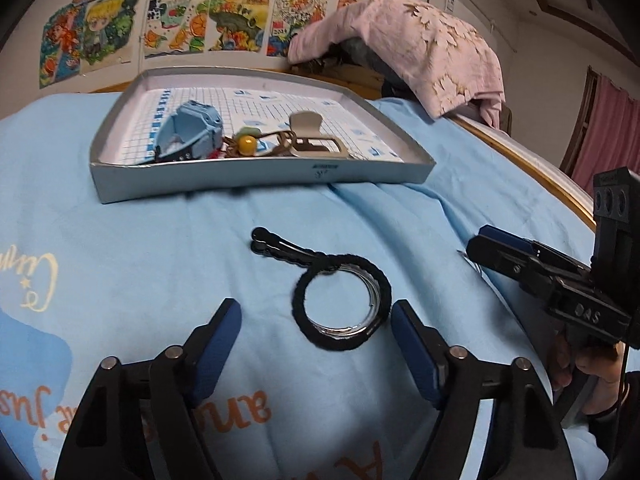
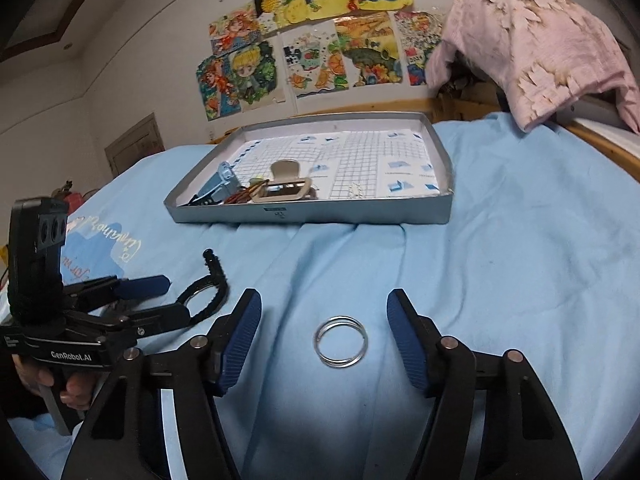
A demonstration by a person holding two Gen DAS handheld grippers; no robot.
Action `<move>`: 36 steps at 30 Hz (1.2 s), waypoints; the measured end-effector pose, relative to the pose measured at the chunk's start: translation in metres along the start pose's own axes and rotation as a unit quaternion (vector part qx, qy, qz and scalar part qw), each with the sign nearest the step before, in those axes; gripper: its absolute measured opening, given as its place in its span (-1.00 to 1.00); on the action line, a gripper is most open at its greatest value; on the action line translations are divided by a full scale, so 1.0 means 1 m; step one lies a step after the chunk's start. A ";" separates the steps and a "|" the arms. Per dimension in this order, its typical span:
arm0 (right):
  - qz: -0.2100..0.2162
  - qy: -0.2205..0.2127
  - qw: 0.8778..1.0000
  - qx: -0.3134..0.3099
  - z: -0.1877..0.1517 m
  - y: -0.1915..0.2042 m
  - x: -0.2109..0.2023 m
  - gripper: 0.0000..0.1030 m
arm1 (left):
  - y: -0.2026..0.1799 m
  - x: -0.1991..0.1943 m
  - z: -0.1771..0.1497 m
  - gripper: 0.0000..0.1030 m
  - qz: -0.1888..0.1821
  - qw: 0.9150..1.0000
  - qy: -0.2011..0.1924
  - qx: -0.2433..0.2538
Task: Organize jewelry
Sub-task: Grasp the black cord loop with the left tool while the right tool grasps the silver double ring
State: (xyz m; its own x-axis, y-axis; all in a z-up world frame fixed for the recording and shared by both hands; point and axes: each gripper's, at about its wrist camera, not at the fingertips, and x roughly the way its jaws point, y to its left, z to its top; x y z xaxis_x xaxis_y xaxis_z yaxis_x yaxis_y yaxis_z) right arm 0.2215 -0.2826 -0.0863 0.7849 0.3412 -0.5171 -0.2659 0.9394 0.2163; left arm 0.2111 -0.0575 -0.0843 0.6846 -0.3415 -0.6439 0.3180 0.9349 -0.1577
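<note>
A black fabric hair tie (image 1: 306, 322) with a silver ring (image 1: 362, 326) lying inside it rests on the blue sheet, just ahead of and between the pads of my left gripper (image 1: 316, 306), which is open and touches neither. A black hairpin (image 1: 280, 246) lies beyond the tie. In the right wrist view a silver double ring (image 2: 340, 342) lies flat between the fingers of my right gripper (image 2: 324, 296), open and clear of it. Further back, the grey tray (image 1: 260, 176) holds a blue watch (image 1: 192, 132), a yellow bead on cord (image 1: 247, 144) and a beige clip (image 1: 316, 136).
The two grippers sit side by side, a hand (image 2: 76, 392) holding the left one. A pink cloth (image 1: 420, 48) hangs over the wooden bed frame (image 1: 532, 160) at the back right. Colourful drawings (image 2: 304, 40) cover the wall behind the tray.
</note>
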 end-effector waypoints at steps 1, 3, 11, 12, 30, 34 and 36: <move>-0.001 0.003 1.000 0.007 -0.001 -0.003 0.001 0.01 | 0.000 0.001 0.000 0.41 -0.001 1.000 0.001 0.002; -0.004 0.012 1.000 0.019 -0.002 -0.008 0.004 -0.07 | -0.002 0.003 0.000 0.39 -0.001 1.000 0.003 0.006; -0.012 0.034 0.999 0.008 -0.008 -0.002 0.011 -0.15 | -0.002 0.006 0.001 0.13 -0.003 1.000 0.003 0.003; -0.012 0.036 0.999 0.006 -0.008 -0.001 0.011 -0.15 | -0.002 0.007 0.001 0.12 -0.003 1.000 0.002 0.003; -0.005 0.056 0.998 0.001 -0.012 0.002 0.016 -0.15 | 0.006 -0.002 -0.006 -0.45 -0.029 0.999 -0.017 -0.013; -0.003 0.059 0.998 0.003 -0.013 0.001 0.016 -0.19 | 0.005 -0.004 -0.006 -0.60 -0.034 0.999 -0.018 -0.011; 0.000 0.060 0.998 0.003 -0.013 0.001 0.016 -0.19 | 0.004 -0.005 -0.007 -0.66 -0.035 0.999 -0.019 -0.008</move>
State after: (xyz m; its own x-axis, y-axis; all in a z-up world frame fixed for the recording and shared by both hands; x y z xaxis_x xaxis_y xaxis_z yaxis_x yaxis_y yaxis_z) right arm 0.2266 -0.2761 -0.1050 0.7124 0.3428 -0.6123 -0.2620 0.9394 0.2211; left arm 0.2046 -0.0513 -0.0866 0.6848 -0.4099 -0.6025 0.3561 0.9096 -0.2141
